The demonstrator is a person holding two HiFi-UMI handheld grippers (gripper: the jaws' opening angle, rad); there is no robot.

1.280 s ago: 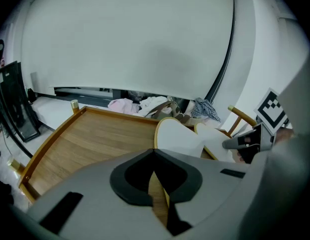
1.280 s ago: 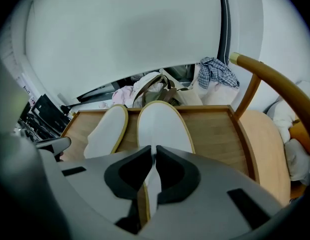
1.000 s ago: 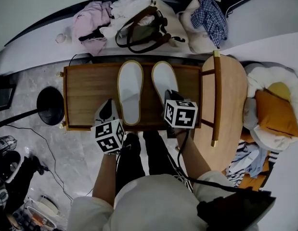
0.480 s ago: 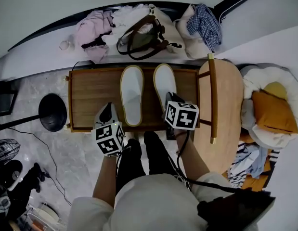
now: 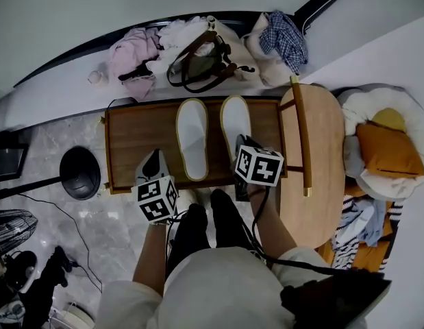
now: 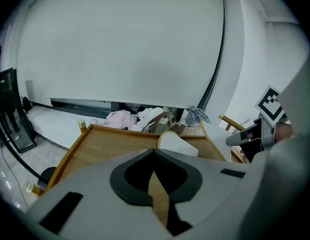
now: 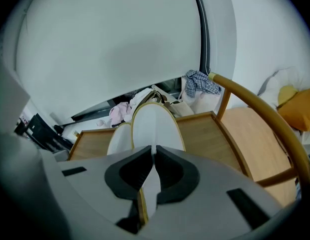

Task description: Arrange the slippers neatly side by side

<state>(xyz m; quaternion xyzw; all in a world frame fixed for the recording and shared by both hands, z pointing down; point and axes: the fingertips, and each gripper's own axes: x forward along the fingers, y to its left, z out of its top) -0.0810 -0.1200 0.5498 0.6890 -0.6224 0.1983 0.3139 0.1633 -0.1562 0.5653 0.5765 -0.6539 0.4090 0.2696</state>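
Two white slippers with tan edging lie side by side, toes away from me, on a low wooden tray table. The left slipper reaches further toward me than the right slipper. My left gripper hovers over the table's near edge, left of the left slipper, jaws shut and empty. My right gripper hangs over the right slipper's heel end and hides it. Its jaws are shut with nothing pinched between them.
Bags and heaped clothes lie behind the table. A wooden chair stands close on the right, with cushions beyond it. A black lamp base sits on the marble floor to the left. The person's legs stand at the table's near edge.
Both grippers have lifted a little above the table. The two slippers lie as they did, and the head camera's view has shifted slightly.
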